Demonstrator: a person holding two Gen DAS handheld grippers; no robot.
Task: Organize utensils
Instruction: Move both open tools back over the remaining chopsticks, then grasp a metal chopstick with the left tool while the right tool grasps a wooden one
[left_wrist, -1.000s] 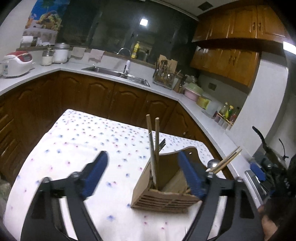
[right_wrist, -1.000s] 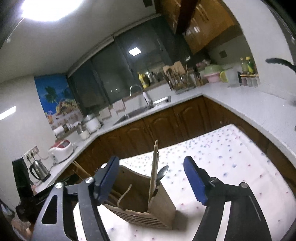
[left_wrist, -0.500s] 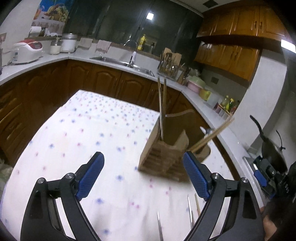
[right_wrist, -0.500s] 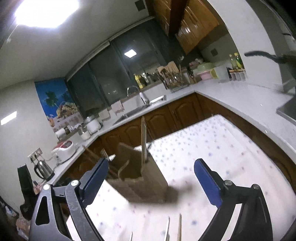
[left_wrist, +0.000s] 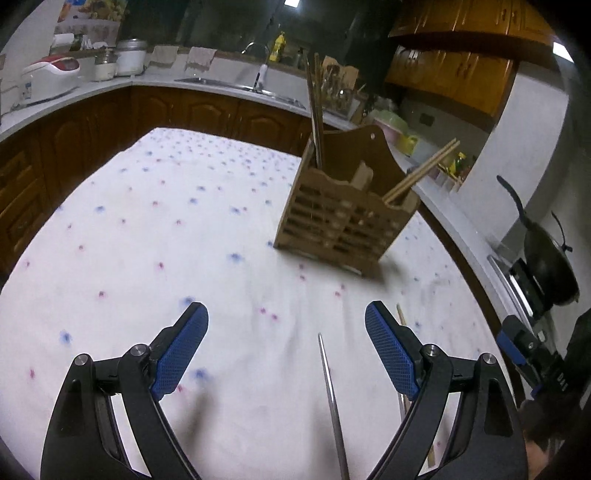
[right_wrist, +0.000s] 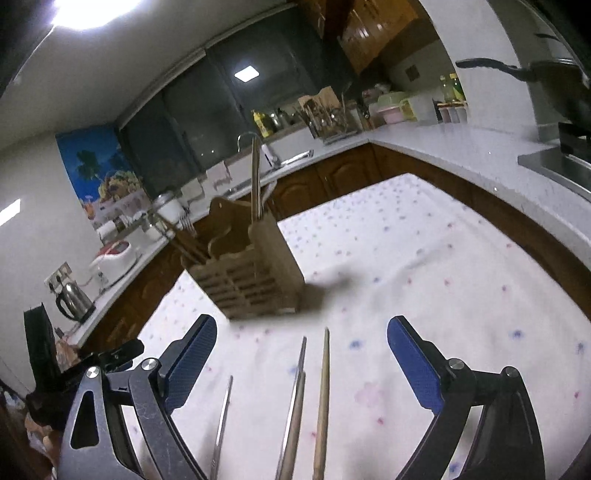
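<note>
Both my tongs have backed off the wooden holder (left_wrist: 343, 214).
Left tongs (left_wrist: 286, 345) and right tongs (right_wrist: 301, 362) spread, empty; holder keeps upright chopsticks (left_wrist: 316, 110) and leaning chopsticks (left_wrist: 421, 171).

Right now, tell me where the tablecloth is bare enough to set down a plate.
Bare cloth lies left of the wooden holder, out to the tablecloth's left edge, and again beyond its other side toward the counter. It is crowded nearest the cameras: metal chopsticks and a wooden chopstick lie there, in front of both open hand-held grippers.
</note>
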